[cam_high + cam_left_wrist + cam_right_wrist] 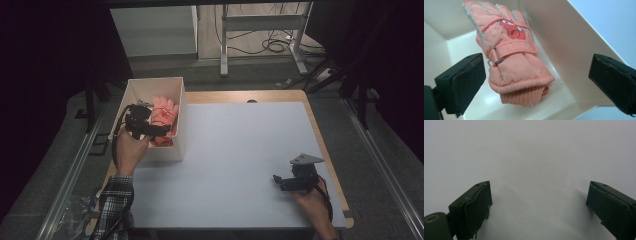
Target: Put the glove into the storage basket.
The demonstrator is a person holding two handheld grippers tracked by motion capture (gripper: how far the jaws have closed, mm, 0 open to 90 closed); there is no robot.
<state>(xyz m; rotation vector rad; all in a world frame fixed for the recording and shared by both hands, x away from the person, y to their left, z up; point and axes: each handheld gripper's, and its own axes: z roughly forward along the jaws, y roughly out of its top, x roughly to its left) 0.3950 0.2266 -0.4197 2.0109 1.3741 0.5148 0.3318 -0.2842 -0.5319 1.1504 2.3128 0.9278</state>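
A peach-pink winter glove (511, 55) with a red cartoon patch and a knit cuff lies inside a white box (574, 50). In the high view the glove (165, 112) shows in the box (131, 90) at the table's left. My left gripper (536, 85) hovers over the box, open, its jaws wide apart on either side of the glove's cuff without touching it. In the high view the left gripper (159, 131) sits above the box's near end. My right gripper (278, 181) rests low over the white table near the right front, open with nothing between its jaws (539, 207).
A white sheet (235, 160) covers the wooden table (320, 135). Beyond the table's far edge stand a white cabinet (155, 30) and a metal frame (260, 35) with cables on the floor. Dark curtains hang on both sides.
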